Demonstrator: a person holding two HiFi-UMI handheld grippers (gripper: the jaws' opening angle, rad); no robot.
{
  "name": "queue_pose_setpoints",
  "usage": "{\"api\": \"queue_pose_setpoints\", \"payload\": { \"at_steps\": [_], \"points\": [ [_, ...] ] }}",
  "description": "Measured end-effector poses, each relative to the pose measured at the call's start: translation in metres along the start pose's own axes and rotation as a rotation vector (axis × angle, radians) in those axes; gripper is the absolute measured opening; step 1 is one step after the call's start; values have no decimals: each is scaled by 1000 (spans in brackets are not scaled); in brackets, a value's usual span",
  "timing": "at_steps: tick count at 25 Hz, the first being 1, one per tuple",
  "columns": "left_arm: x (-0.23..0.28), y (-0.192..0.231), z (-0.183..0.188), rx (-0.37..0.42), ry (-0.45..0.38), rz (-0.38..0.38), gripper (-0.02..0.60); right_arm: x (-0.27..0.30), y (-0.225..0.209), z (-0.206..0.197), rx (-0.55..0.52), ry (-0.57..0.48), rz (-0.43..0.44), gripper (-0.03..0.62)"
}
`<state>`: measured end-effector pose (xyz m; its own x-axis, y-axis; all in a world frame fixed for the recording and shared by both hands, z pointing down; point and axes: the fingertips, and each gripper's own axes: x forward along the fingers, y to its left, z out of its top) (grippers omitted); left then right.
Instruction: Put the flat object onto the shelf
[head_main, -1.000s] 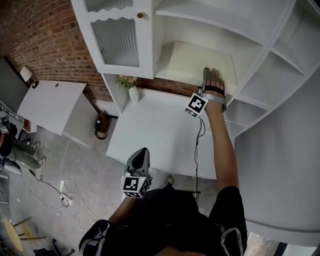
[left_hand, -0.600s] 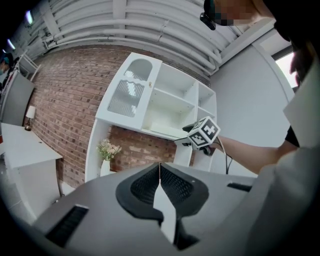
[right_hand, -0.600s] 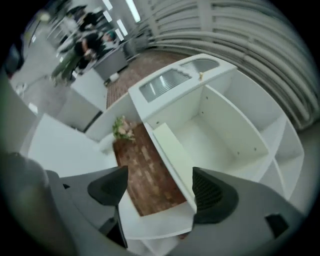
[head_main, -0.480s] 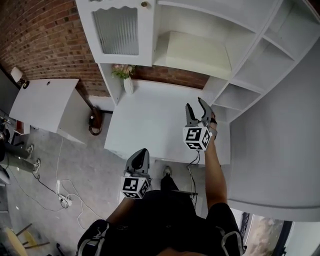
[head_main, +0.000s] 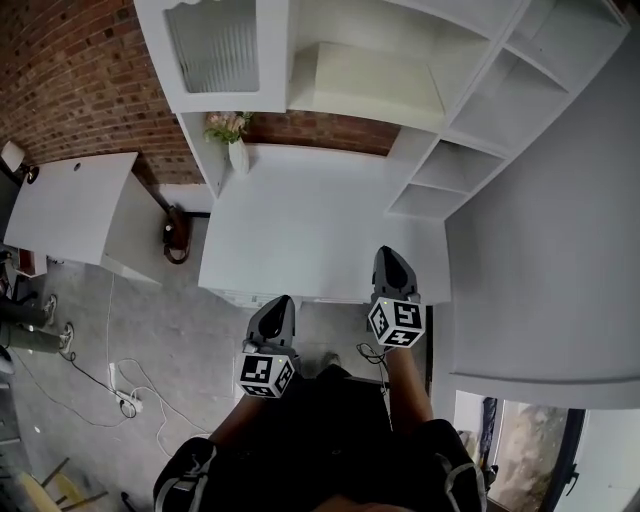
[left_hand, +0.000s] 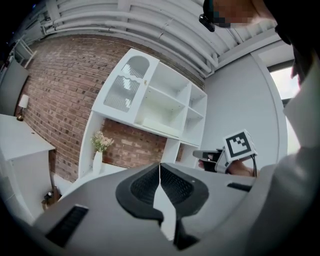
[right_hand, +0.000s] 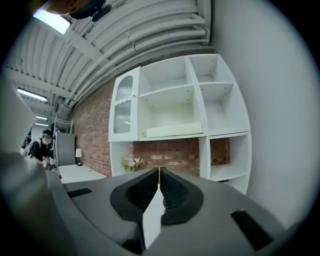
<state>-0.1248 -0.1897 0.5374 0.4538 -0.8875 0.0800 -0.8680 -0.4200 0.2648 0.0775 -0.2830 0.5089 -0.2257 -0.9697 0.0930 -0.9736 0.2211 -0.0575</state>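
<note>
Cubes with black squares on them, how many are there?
2. The left cube sits on the left gripper; the right cube sits on the right gripper. None looks hidden.

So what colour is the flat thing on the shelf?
The flat board is pale cream, clearest in the right gripper view.

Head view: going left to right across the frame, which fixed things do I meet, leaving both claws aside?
small white table → flower vase → cream flat object → grey wall
</note>
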Motion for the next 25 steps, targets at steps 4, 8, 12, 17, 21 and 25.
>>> {"api": "queue_pose_setpoints", "payload": {
  "at_steps": [4, 8, 12, 17, 21, 25],
  "points": [
    [4, -12, 17, 26, -39, 9, 14, -33, 0, -20, 40, 17, -3, 26],
    [4, -32, 21, 33, -46, 14, 14, -65, 11, -36, 70, 73, 67, 26],
    [14, -51, 6, 15, -28, 17, 14, -89, 12, -44, 113, 69, 110, 26],
    [16, -71, 2, 41, -26, 10, 14, -111, 6, -62, 114, 72, 112, 26],
    [16, -75, 3, 43, -31, 22, 14, -118, 10, -66, 106, 92, 139, 26],
    [19, -81, 1, 46, -31, 15, 14, -122, 10, -65, 102, 86, 138, 25]
  ]
}}
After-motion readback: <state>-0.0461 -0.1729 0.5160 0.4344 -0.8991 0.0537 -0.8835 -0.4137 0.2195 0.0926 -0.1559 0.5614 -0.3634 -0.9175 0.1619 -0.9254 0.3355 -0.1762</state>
